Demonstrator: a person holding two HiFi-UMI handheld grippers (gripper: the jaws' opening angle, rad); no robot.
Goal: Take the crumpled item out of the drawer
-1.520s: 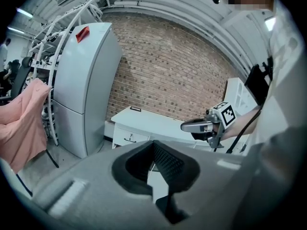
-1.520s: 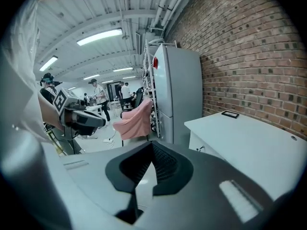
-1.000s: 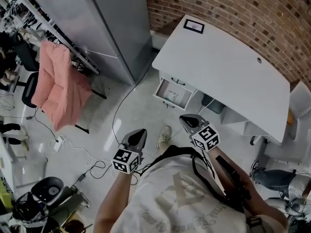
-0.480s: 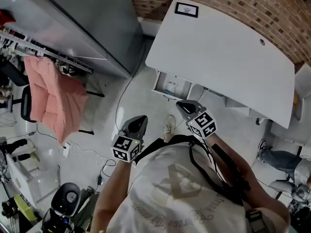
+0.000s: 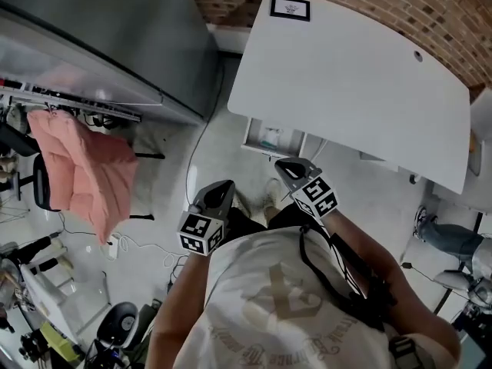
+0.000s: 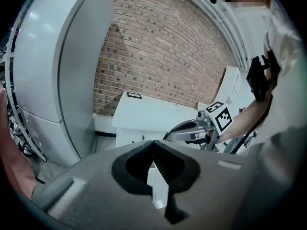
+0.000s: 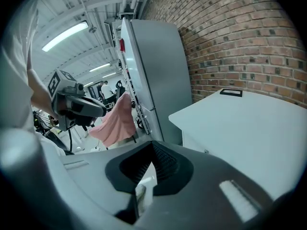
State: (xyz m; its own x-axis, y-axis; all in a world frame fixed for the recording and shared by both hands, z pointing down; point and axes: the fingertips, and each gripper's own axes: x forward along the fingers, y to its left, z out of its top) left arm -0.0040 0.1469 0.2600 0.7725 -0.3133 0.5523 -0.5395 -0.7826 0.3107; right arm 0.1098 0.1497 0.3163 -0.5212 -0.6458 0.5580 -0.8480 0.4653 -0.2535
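As I judge it, the task is barely begun: my left gripper, jaws together and empty, hangs at seven o'clock of the open drawer under the desk, a small pale thing inside is likely the crumpled item, and my right gripper, at five o'clock of it, is closed on nothing.

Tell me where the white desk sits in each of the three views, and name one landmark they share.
Head view: the white desk fills the upper right.
Left gripper view: the white desk is at the centre, small, in front of the brick wall.
Right gripper view: the white desk is on the right side at mid-height, large.
Shared landmark: the black-framed label on the desk's far corner, which shows in all three views.
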